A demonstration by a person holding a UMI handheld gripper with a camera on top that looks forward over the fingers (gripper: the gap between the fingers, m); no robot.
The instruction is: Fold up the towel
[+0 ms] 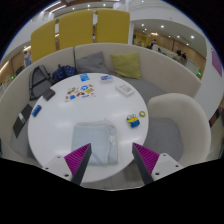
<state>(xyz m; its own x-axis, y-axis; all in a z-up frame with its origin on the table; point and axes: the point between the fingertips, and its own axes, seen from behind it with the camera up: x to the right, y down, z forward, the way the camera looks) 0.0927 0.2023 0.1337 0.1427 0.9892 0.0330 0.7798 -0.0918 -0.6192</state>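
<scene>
- Towel [101,139] lies on the round white table [60,135], near its front edge, just ahead of the gripper [112,159] and a little toward the left finger; in this gripper view (the only one) it reads as a pale grey, roughly square piece, lying flat, perhaps already doubled once, though I cannot tell.
- Fingers [78,158] stand wide apart, their magenta pads bare, nothing between them; they hang above the table's near rim, not touching the cloth.
- Handling, as a judgement: soft, light and limp, so it will sag and drape when lifted, and is likely to slide on the smooth top rather than resist. Not fragile.
- Best hold is probably a near corner or the near hem, pinched thin, since a grab at the middle would only bunch it.
- Other things on the table sit well apart from it: a small blue and yellow object [132,121] to its right, a colourful sheet [79,93] and a white box [125,88] beyond.
- Yellow seat backs [75,32] stand behind the table.
</scene>
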